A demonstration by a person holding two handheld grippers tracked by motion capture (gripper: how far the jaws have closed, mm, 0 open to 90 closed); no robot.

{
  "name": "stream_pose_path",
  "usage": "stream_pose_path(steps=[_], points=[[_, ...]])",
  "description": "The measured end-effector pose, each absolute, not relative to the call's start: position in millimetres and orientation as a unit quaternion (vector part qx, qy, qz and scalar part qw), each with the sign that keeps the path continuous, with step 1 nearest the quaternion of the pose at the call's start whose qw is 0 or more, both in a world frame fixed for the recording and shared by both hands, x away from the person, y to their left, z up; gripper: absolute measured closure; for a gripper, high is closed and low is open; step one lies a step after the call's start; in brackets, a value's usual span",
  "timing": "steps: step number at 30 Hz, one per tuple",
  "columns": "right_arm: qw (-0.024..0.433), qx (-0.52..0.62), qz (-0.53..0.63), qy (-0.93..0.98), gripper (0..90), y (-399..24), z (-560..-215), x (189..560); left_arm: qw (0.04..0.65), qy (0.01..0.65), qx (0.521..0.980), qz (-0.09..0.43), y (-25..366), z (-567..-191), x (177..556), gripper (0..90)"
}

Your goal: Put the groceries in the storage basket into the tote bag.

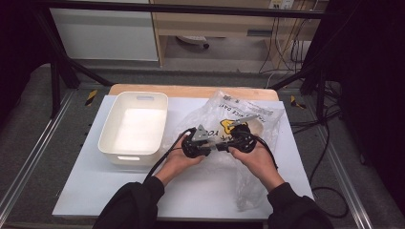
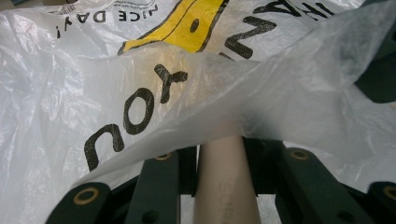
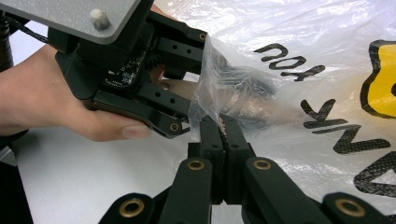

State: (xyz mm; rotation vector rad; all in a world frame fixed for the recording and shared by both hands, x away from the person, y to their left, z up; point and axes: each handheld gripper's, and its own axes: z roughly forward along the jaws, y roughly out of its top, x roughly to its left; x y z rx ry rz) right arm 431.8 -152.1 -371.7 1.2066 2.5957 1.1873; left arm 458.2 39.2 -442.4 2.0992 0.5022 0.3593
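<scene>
A clear plastic bag with black letters and a yellow print lies crumpled on the white table top. My left gripper is shut on a beige cylinder that runs up between its jaws and under the bag's edge. My right gripper faces it from the right in the high view, with its jaws shut on a bunched edge of the bag. In the right gripper view the left gripper sits close ahead, held in a hand, and film hides the cylinder's far end.
A white plastic bin stands at the left of the white sheet. A wooden board edge runs along the back. Black cables trail from both grippers, and metal frame rails flank the table.
</scene>
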Motion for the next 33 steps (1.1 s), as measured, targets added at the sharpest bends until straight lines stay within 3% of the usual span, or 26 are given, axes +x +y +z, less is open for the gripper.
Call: stream_pose_path(steps=[33], points=[[0.027, 0.4, 0.371, 0.838, 90.0, -154.2, -381.5, 434.2, 0.468, 0.218, 0.844, 0.146, 38.0, -447.1, 462.8, 67.7]])
